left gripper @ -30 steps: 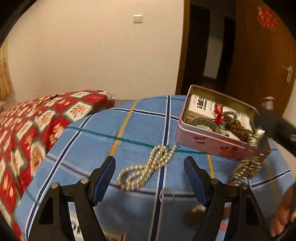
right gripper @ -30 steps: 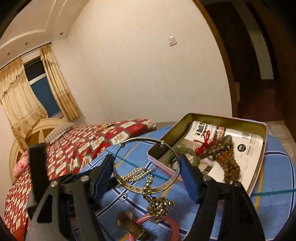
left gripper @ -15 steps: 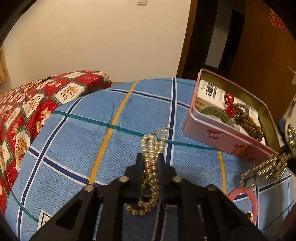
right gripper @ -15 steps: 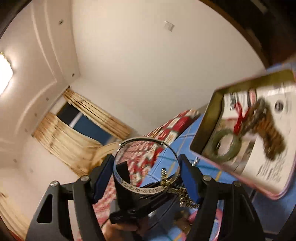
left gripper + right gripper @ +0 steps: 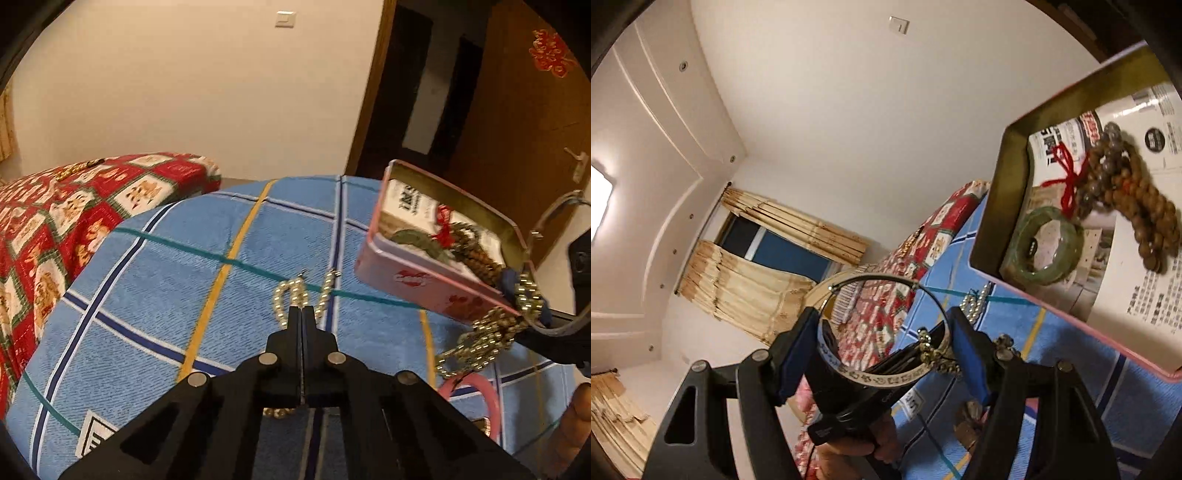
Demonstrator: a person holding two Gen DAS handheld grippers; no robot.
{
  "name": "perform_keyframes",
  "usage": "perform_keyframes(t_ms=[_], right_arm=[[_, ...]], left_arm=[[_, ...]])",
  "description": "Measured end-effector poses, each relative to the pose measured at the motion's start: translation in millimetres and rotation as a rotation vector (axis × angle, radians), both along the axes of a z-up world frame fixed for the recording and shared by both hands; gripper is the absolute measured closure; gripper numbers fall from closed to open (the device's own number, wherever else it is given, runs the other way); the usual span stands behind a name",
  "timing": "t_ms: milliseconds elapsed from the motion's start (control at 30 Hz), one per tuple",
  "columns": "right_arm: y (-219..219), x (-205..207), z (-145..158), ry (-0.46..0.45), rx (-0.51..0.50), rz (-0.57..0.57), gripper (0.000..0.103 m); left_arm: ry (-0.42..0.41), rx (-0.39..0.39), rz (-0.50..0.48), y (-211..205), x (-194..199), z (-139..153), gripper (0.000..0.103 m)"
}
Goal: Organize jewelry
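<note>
My left gripper (image 5: pixel 302 314) is shut on a pearl necklace (image 5: pixel 286 295) that lies on the blue plaid cloth (image 5: pixel 166 280). My right gripper (image 5: pixel 884 339) is shut on a silver bangle (image 5: pixel 886 373) with a gold bead chain (image 5: pixel 936 356) hanging from it, held up beside the pink tin (image 5: pixel 1034 295). In the left wrist view the bangle (image 5: pixel 546 221) and chain (image 5: pixel 487 339) hang at the tin's (image 5: pixel 424 280) right end. The tin holds a green jade bangle (image 5: pixel 1049 251), brown prayer beads (image 5: pixel 1134 199) with a red tassel, and a printed leaflet.
A pink ring-shaped bangle (image 5: pixel 484 398) lies on the cloth at the right, under the chain. A red patterned quilt (image 5: pixel 55 221) covers the bed to the left. A wooden door (image 5: pixel 517 122) stands behind the tin. A hand (image 5: pixel 857 443) holds the left gripper.
My left gripper has closed on the pearl necklace, from wide open a second ago. My right gripper has lifted and tilted with the bangle and chain, nearer to the tin.
</note>
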State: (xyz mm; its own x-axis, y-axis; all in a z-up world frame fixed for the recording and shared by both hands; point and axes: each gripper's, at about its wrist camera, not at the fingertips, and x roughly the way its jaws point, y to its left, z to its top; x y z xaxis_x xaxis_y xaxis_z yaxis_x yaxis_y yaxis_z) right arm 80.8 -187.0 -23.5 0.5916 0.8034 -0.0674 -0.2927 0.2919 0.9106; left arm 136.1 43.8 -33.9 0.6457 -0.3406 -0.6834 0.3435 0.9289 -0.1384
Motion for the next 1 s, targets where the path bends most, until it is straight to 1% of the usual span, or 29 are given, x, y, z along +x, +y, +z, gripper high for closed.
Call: perform_keyframes(t_ms=[67, 133, 200, 233, 267, 300, 333, 433, 500, 567, 633, 700, 800, 933, 1000], right_arm=[[-3, 1, -2, 0.002, 0.024, 0.006, 0.03], [-6, 1, -4, 0.001, 0.056, 0.015, 0.03], [-10, 2, -6, -0.003, 0.113, 0.029, 0.03], [-10, 0, -3, -0.007, 0.128, 0.028, 0.03], [-12, 0, -2, -0.012, 0.132, 0.023, 0.03], [-14, -1, -1, -0.016, 0.125, 0.015, 0.03], [-16, -2, 1, -0.021, 0.117, 0.007, 0.03], [-18, -3, 4, -0.027, 0.124, 0.009, 0.03], [-15, -3, 5, -0.029, 0.122, 0.021, 0.03], [-12, -3, 6, -0.036, 0.125, 0.036, 0.03], [-9, -4, 9, -0.046, 0.118, 0.046, 0.03], [-8, -5, 11, -0.054, 0.097, 0.042, 0.03], [-11, -6, 13, -0.058, 0.081, 0.021, 0.03], [-24, -11, 19, -0.068, 0.019, -0.064, 0.03], [-30, -14, 23, -0.078, -0.006, -0.104, 0.03]], left_arm=[[-0.043, 0.005, -0.022, -3, -7, 7, 0.103], [-0.068, -0.008, -0.072, -8, -13, 13, 0.101], [-0.064, -0.054, -0.171, -12, -20, 17, 0.09], [-0.064, -0.065, -0.206, -14, -23, 18, 0.071], [-0.067, -0.078, -0.25, -17, -28, 20, 0.044], [-0.071, -0.091, -0.289, -19, -33, 21, 0.029], [-0.081, -0.109, -0.34, -21, -39, 23, 0.024], [-0.112, -0.145, -0.445, -31, -51, 30, 0.024], [-0.126, -0.129, -0.466, -40, -54, 30, 0.024], [-0.12, -0.1, -0.473, -47, -54, 27, 0.024], [-0.111, -0.052, -0.464, -54, -53, 21, 0.024], [-0.101, -0.024, -0.451, -56, -51, 17, 0.024], [-0.078, -0.029, -0.417, -57, -46, 16, 0.024], [-0.03, -0.058, -0.39, -71, -32, 15, 0.024], [-0.008, -0.049, -0.39, -81, -31, 13, 0.024]])
